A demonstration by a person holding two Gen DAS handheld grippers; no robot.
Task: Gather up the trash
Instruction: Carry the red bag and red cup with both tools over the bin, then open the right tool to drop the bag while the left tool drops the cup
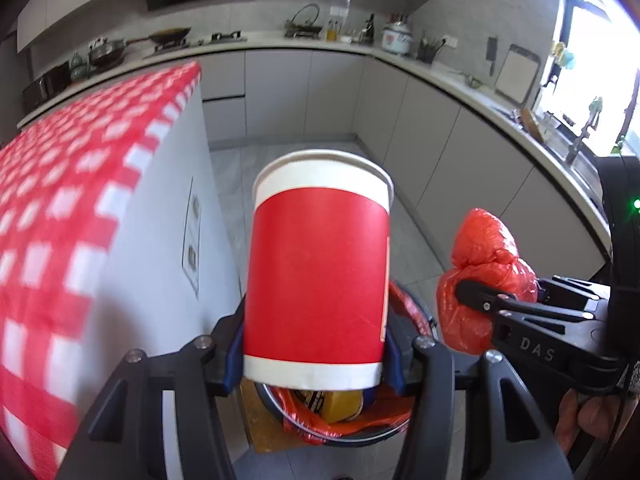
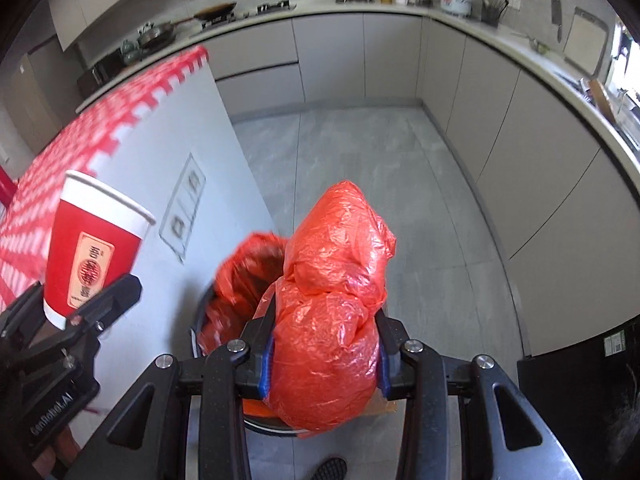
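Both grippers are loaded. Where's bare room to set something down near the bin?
Free: grey tile floor between white island side and beige cabinets. Crowded: red-lined bin, red paper cup in left gripper, crumpled red plastic bag in right gripper.

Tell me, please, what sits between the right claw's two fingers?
A crumpled orange-red plastic bag fills the gap between the right claw's fingers, pinched from both sides, above the lined bin. The right wrist view shows it best.
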